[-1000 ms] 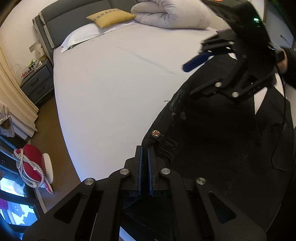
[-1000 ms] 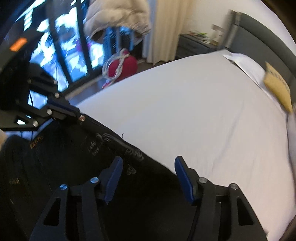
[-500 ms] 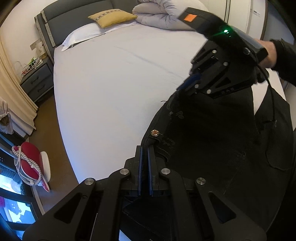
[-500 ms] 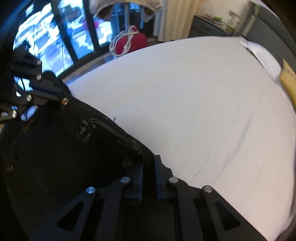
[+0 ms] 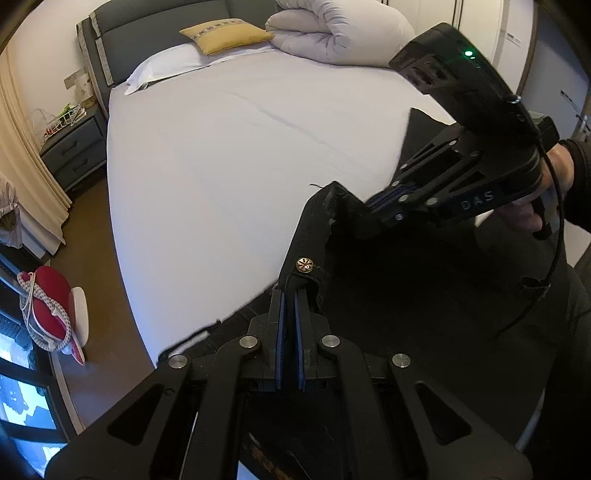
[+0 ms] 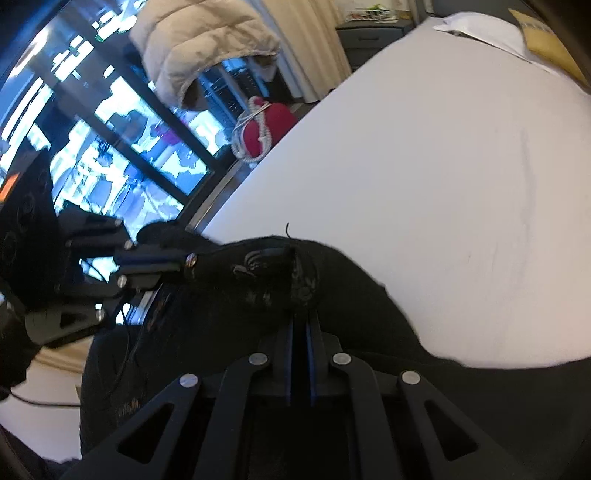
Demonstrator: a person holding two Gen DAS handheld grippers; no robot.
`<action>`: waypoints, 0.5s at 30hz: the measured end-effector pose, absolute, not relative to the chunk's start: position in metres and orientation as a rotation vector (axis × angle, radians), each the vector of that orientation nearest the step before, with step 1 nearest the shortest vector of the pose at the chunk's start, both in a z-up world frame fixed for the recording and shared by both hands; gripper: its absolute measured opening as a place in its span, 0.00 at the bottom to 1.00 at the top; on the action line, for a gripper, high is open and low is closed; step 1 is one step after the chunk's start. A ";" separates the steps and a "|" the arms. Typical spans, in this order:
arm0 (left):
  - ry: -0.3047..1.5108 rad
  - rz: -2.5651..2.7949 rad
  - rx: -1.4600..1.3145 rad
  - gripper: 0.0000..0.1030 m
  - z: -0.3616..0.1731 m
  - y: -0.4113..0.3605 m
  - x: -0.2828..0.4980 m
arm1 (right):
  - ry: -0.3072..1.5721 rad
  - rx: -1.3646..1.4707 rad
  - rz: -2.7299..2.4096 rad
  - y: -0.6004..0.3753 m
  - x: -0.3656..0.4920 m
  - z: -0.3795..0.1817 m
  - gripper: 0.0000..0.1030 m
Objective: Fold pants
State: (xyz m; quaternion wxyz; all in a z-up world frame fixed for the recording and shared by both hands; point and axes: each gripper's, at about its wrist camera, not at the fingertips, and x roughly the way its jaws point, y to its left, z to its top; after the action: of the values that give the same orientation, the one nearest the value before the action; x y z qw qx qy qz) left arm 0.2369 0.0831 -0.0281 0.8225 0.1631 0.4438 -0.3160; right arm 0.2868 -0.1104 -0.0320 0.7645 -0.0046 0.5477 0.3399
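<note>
The black pants (image 5: 388, 295) hang over the near edge of the white bed (image 5: 229, 155), lifted by the waistband. My left gripper (image 5: 289, 295) is shut on the waistband just below its brass button (image 5: 305, 264). My right gripper (image 6: 300, 325) is shut on the waistband further along; it shows in the left wrist view (image 5: 373, 206) clamping the raised corner. The left gripper shows in the right wrist view (image 6: 177, 260), holding the button end. The pants (image 6: 258, 332) sag between both grips.
A folded white duvet (image 5: 340, 33), a yellow cushion (image 5: 225, 33) and a white pillow (image 5: 166, 66) lie at the headboard. A grey nightstand (image 5: 74, 147) stands at the left. A red stool (image 5: 48, 291) stands on the brown floor by the window.
My right gripper came down open onto the waistband, shut on it, and then lifted it. The waistband now rises off the bed between both grippers. The left grip stayed shut.
</note>
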 end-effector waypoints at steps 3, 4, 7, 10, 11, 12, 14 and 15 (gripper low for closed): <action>0.961 -0.676 0.340 0.04 -0.029 0.086 0.215 | 1.159 -0.108 0.754 -0.107 0.258 -0.022 0.07; 0.971 -0.683 0.334 0.04 -0.030 0.087 0.208 | 1.142 -0.151 0.763 -0.105 0.244 -0.016 0.07; 0.989 -0.692 0.373 0.04 -0.032 0.087 0.175 | 1.093 -0.304 0.786 -0.099 0.203 -0.007 0.07; 1.008 -0.699 0.396 0.04 -0.036 0.088 0.146 | 1.063 -0.476 0.813 -0.089 0.158 -0.009 0.07; 1.015 -0.703 0.398 0.04 -0.038 0.089 0.136 | 1.048 -0.562 0.818 -0.082 0.140 -0.011 0.07; 1.023 -0.713 0.394 0.04 -0.039 0.091 0.126 | 1.036 -0.635 0.823 -0.078 0.126 -0.013 0.07; 1.032 -0.732 0.399 0.04 -0.041 0.091 0.108 | 1.007 -0.774 0.835 -0.073 0.095 -0.017 0.07; 1.038 -0.739 0.418 0.04 -0.043 0.089 0.096 | 0.998 -0.819 0.841 -0.071 0.083 -0.017 0.06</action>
State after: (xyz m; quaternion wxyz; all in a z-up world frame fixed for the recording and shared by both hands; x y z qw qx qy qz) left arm 0.0965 0.0890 -0.0431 0.7836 0.1938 0.4808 -0.3424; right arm 0.0830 -0.0710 -0.0173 0.7176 -0.3702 0.4510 0.3802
